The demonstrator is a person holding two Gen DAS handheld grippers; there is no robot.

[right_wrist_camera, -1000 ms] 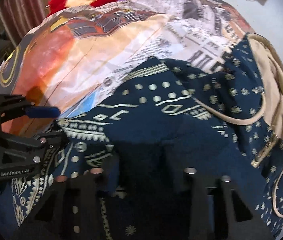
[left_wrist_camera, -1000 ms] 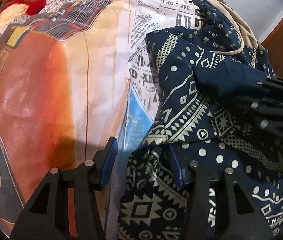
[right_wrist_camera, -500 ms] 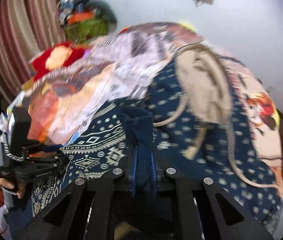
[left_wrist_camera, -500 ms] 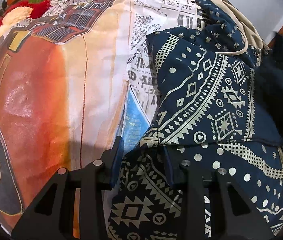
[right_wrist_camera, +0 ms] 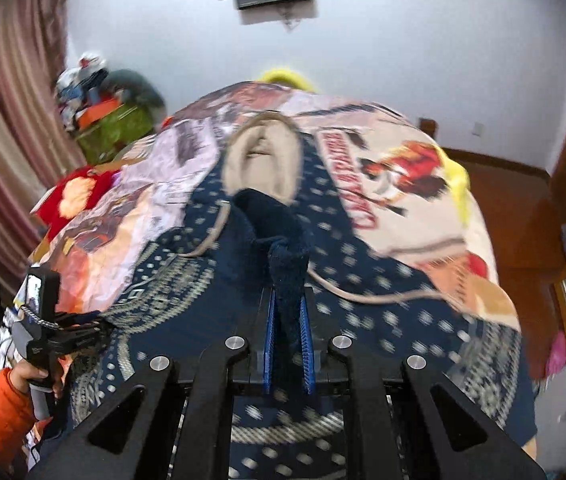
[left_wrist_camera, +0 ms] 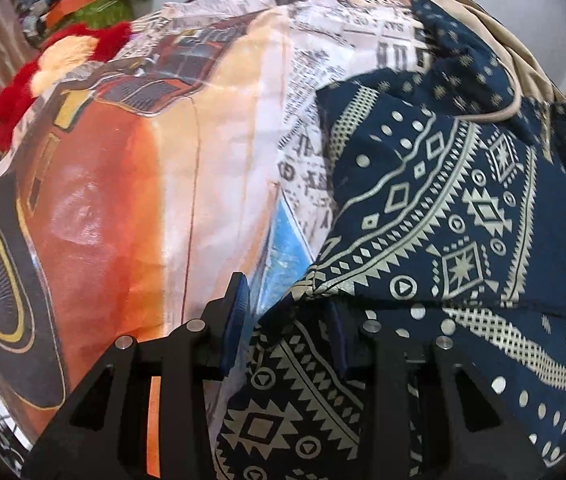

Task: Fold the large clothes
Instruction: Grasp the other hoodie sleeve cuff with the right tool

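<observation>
Your right gripper [right_wrist_camera: 287, 308], open over the navy patterned hooded garment [left_wrist_camera: 455, 216] a second ago, now clamps its plain navy ribbed cuff [right_wrist_camera: 283, 256] and lifts it clear of the printed bedsheet [left_wrist_camera: 131, 184]. Your left gripper [left_wrist_camera: 287, 312] has narrowed on the garment's edge.

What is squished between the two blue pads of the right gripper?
A dark blue ribbed cuff of the patterned hoodie is pinched between the pads of the right gripper. The right wrist view shows it.
</observation>
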